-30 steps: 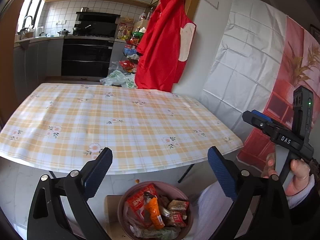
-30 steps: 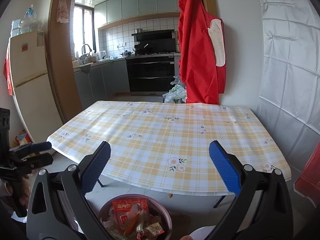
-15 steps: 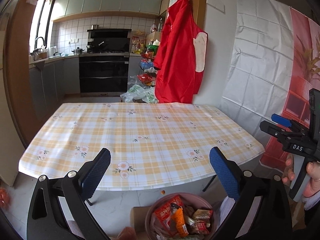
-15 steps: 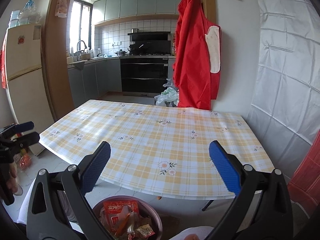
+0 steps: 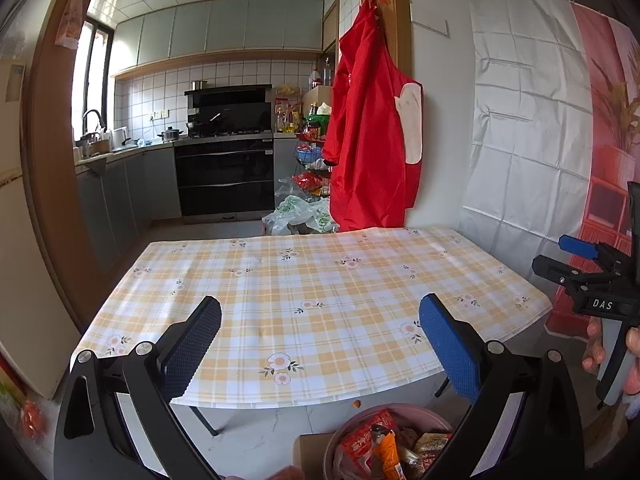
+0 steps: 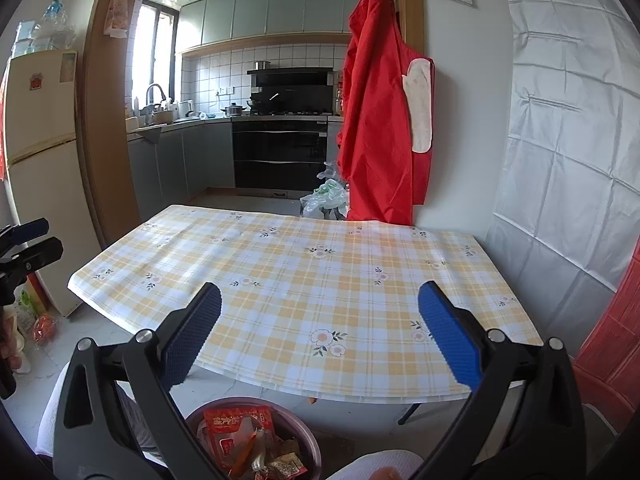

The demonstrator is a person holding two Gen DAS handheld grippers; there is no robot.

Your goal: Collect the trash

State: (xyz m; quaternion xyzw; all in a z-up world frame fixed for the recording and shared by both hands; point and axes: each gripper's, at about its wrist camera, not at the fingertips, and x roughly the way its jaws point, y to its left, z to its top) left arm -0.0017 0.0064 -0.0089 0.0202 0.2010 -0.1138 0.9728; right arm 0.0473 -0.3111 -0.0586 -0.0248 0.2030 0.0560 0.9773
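With both claws lifting up and away from the table since a moment ago, looking done with the checked tablecloth [image 5: 320,300], no trash showing on it. Holding left gripper [image 5: 320,344] and right gripper [image 6: 320,340] wide open, gripping nothing. Sitting below on the floor, pink trash bin [image 6: 308,440] filling with snack wrappers [image 6: 236,424].

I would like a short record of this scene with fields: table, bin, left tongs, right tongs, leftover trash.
table: checked tablecloth, nothing on it
bin: round bin on the floor below the near table edge, holding snack wrappers
left tongs: open, holding nothing
right tongs: open, holding nothing
leftover trash: small orange scrap on the floor beside the bin
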